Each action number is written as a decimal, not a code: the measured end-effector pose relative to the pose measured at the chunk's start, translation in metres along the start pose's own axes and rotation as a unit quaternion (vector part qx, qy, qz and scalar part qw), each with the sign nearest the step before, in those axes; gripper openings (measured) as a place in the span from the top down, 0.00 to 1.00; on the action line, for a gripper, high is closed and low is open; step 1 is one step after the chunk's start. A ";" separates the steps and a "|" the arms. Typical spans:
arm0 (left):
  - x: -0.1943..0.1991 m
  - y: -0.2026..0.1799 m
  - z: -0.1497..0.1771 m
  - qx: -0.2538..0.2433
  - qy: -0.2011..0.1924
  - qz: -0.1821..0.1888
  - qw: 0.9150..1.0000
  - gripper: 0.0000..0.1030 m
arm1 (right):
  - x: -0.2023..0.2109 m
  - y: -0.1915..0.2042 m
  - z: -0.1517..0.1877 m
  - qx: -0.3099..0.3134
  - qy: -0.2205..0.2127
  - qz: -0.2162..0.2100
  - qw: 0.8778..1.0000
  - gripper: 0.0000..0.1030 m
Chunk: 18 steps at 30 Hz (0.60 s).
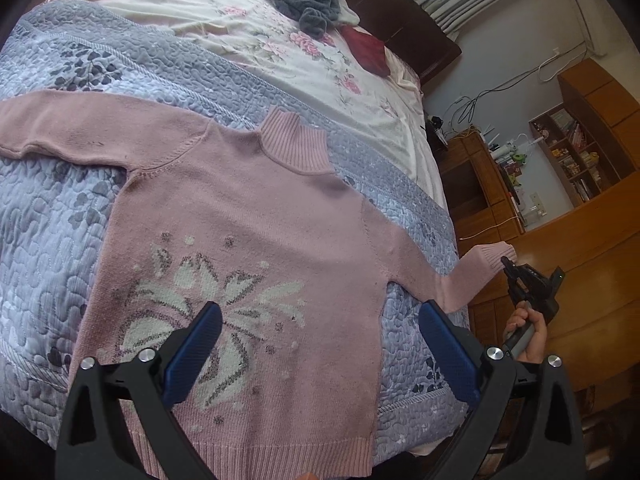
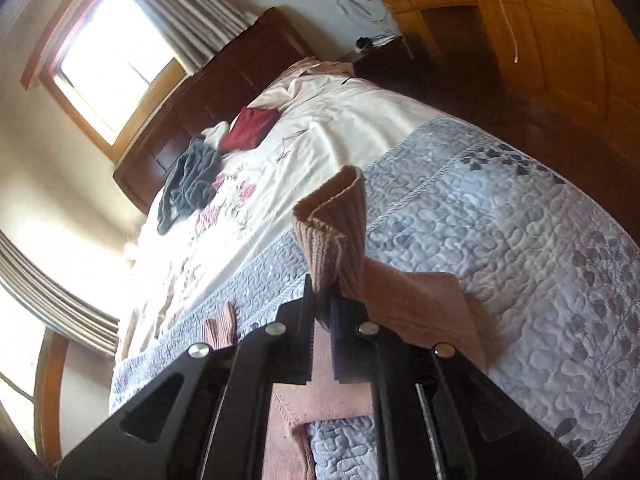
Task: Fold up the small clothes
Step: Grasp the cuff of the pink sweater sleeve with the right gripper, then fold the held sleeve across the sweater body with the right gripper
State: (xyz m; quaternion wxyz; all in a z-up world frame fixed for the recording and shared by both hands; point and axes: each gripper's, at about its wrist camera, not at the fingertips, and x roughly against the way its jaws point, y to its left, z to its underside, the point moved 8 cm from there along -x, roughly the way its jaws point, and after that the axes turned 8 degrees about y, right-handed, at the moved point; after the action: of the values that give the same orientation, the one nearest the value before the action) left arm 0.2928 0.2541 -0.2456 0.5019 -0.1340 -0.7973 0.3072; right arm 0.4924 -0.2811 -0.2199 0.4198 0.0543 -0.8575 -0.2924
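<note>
Pink knit sweater [image 1: 248, 216] flat, face up, near bed [image 1: 48, 208] foot edge. Right claw [image 2: 325, 300] pinched on ribbed cuff [image 2: 332, 224], off bed's side edge. Left claw [image 1: 320, 344] wide, hovering above hem. Soft, light, stretchy; best gripped at cuffs, hem.

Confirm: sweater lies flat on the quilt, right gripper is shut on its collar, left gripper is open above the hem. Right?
Wrong on one point: the right gripper is shut on the sleeve cuff, not the collar, as the right wrist view shows. The rest holds.
</note>
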 end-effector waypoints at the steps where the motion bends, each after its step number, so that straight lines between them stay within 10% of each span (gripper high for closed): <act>1: -0.001 -0.002 -0.003 -0.006 -0.001 0.000 1.000 0.04 | -0.007 0.014 0.007 0.013 0.008 0.000 1.000 0.95; 9: -0.039 -0.016 -0.026 -0.036 0.058 0.024 0.997 0.04 | -0.080 0.106 0.087 0.146 0.069 0.063 0.985 0.95; 18: -0.109 -0.038 -0.060 -0.047 0.105 0.070 0.991 0.04 | -0.189 0.121 0.198 0.275 0.158 0.155 0.936 0.93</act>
State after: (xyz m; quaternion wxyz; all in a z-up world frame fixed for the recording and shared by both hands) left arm 0.3992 0.1890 -0.2814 0.5532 -0.2449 -0.7423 0.2880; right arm 0.4837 -0.0269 -0.3782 0.5590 0.0790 -0.8246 0.0356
